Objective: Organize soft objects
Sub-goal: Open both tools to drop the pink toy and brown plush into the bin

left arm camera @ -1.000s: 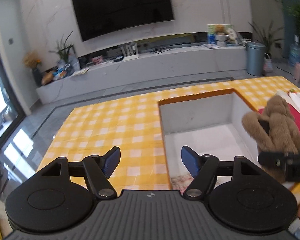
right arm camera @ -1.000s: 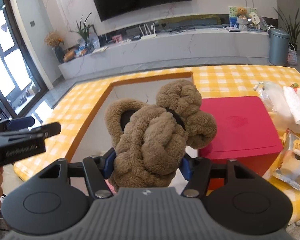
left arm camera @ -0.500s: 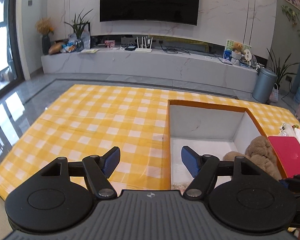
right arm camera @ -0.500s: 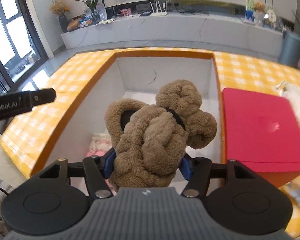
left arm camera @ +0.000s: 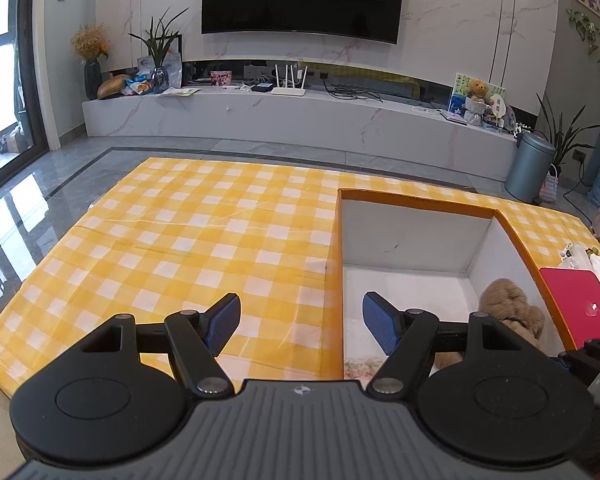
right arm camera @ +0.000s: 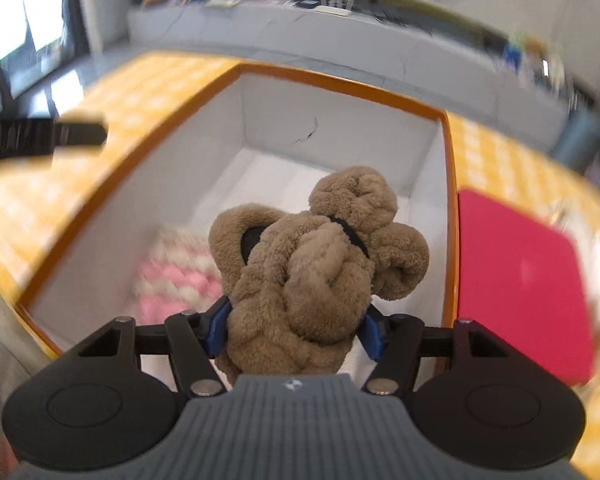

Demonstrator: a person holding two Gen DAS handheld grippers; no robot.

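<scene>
My right gripper (right arm camera: 294,330) is shut on a brown plush knotted toy (right arm camera: 316,272) and holds it over the open orange-rimmed white box (right arm camera: 340,80). A pink and white fluffy item (right arm camera: 172,268) lies on the box floor at the near left. In the left wrist view the brown toy (left arm camera: 508,308) shows low inside the box (left arm camera: 416,198) by its right wall. My left gripper (left arm camera: 300,322) is open and empty above the box's left edge and the checked cloth.
A yellow checked cloth (left arm camera: 200,240) covers the table. A red laptop-like case (right arm camera: 520,280) lies right of the box, with plastic bags (left arm camera: 592,260) behind it. A TV console and a bin (left arm camera: 530,168) stand beyond the table.
My right gripper has tipped down and moved the brown toy lower into the box. The left wrist view has swung and levelled; its jaws stay open.
</scene>
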